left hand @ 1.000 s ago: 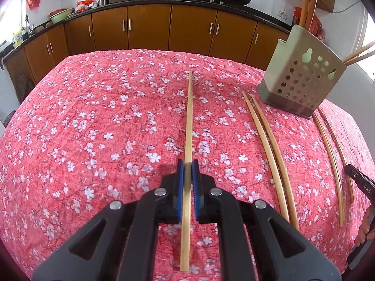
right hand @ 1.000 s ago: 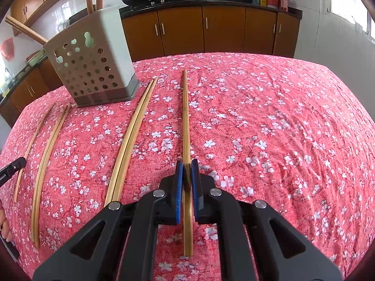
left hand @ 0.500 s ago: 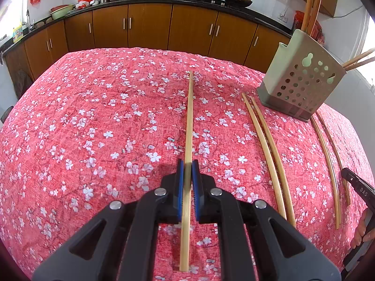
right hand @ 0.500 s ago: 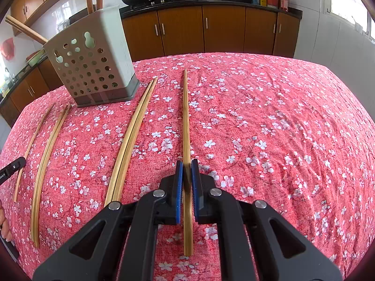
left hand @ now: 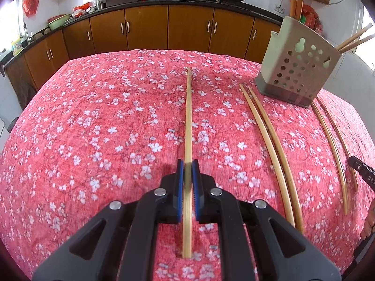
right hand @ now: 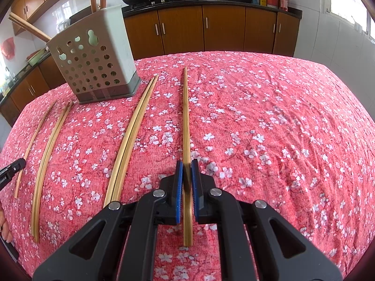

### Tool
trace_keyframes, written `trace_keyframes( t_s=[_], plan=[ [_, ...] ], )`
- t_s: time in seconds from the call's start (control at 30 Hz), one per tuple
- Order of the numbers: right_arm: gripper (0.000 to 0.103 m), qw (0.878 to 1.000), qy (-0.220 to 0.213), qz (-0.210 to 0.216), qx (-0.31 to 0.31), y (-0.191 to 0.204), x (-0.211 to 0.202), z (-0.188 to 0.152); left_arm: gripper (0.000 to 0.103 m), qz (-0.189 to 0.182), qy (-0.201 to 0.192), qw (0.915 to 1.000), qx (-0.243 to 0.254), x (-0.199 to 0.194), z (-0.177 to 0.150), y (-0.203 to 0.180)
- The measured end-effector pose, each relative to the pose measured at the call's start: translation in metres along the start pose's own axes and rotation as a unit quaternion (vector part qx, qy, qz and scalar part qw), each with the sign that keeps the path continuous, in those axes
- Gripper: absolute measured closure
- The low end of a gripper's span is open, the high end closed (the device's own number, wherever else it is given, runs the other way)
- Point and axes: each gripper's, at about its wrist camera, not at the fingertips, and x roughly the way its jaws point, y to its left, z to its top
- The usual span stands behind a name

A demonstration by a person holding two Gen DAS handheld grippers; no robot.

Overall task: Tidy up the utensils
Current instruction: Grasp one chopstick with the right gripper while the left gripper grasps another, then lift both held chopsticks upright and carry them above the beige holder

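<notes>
My left gripper (left hand: 187, 164) is shut on a bamboo chopstick (left hand: 188, 121) that points away from me over the red floral tablecloth. My right gripper (right hand: 187, 164) is shut on another bamboo chopstick (right hand: 185, 117), also pointing forward. A perforated grey utensil holder (left hand: 296, 70) stands at the far right in the left wrist view and at the far left in the right wrist view (right hand: 93, 63), with a few chopsticks standing in it. Two pairs of chopsticks (left hand: 267, 135) (left hand: 332, 138) lie on the cloth between the grippers.
The table is covered by a red flowered cloth (left hand: 105, 128). Brown kitchen cabinets (left hand: 187, 28) with woks on the counter run behind it. The other gripper's tip shows at the frame edge in each view (left hand: 362, 167) (right hand: 11, 169).
The left gripper has risen slightly with its chopstick, so the table looks a bit lower. The right gripper holds its chopstick nearly still.
</notes>
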Motion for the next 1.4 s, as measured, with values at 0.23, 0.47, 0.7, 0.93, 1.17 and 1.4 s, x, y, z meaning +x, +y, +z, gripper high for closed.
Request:
trace_keyframes(
  t_s=[0.23,0.47,0.7,0.93,1.17,1.4],
  plan=[
    [0.095,1.0,-0.002,0.005,0.007,-0.002,-0.003,-0.001,0.095,-0.002,0.0,1.0,-0.003,-0.001,-0.002,0.0],
    [0.095,0.999,-0.041,0.01,0.024,-0.01,-0.027,0.002,0.095,-0.011,-0.01,0.9998,-0.011,-0.019,0.004,0.006],
    [0.095,0.995,-0.094,0.008,0.031,-0.015,-0.058,0.015,0.095,-0.021,-0.059,0.998,-0.011,-0.056,0.021,0.011],
    [0.095,0.989,-0.146,0.008,0.03,-0.018,-0.087,0.03,0.095,-0.03,-0.111,0.9933,-0.012,-0.09,0.041,0.008],
    [0.095,0.983,-0.178,0.011,0.033,-0.019,-0.104,0.04,0.095,-0.033,-0.147,0.9884,-0.014,-0.113,0.058,0.006],
    [0.095,0.981,-0.194,0.014,0.027,-0.018,-0.112,0.045,0.095,-0.038,-0.167,0.9852,-0.01,-0.125,0.066,0.003]
  ],
)
